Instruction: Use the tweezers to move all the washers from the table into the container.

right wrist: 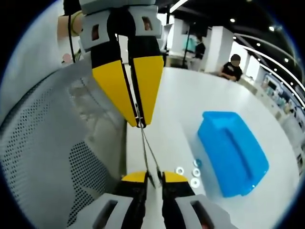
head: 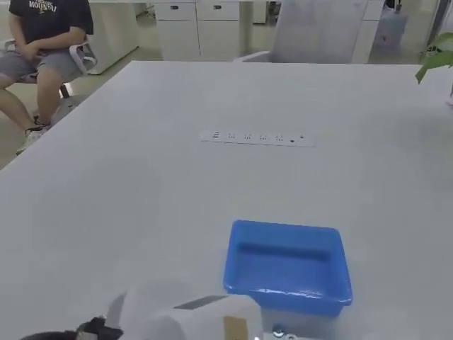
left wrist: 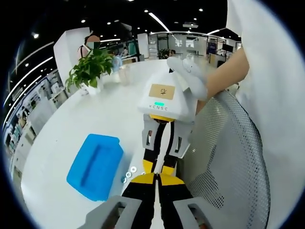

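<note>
The thin metal tweezers [right wrist: 146, 152] run between the two grippers, just off the table's near edge. My left gripper [right wrist: 139, 124] is shut on their joined end. The two legs spread into my right gripper [right wrist: 153, 179], whose jaws close on them. In the left gripper view, my left gripper [left wrist: 156, 178] meets the right gripper [left wrist: 160, 166] tip to tip. Several washers [right wrist: 190, 174] lie on the white table beside the blue container [right wrist: 233, 152]. The washers [left wrist: 128, 174] and the container [left wrist: 95, 164] sit left of the jaws. The container [head: 287, 265] and washers [head: 278, 331] are near the front edge, beside a gripper's white body [head: 205, 319].
A mesh chair back [right wrist: 52, 143] stands close by the grippers, below the table edge. A power strip [head: 256, 137] lies at mid-table. A person sits on a chair [head: 42, 42] at the far left. A potted plant [left wrist: 90, 69] stands at the table's far right edge.
</note>
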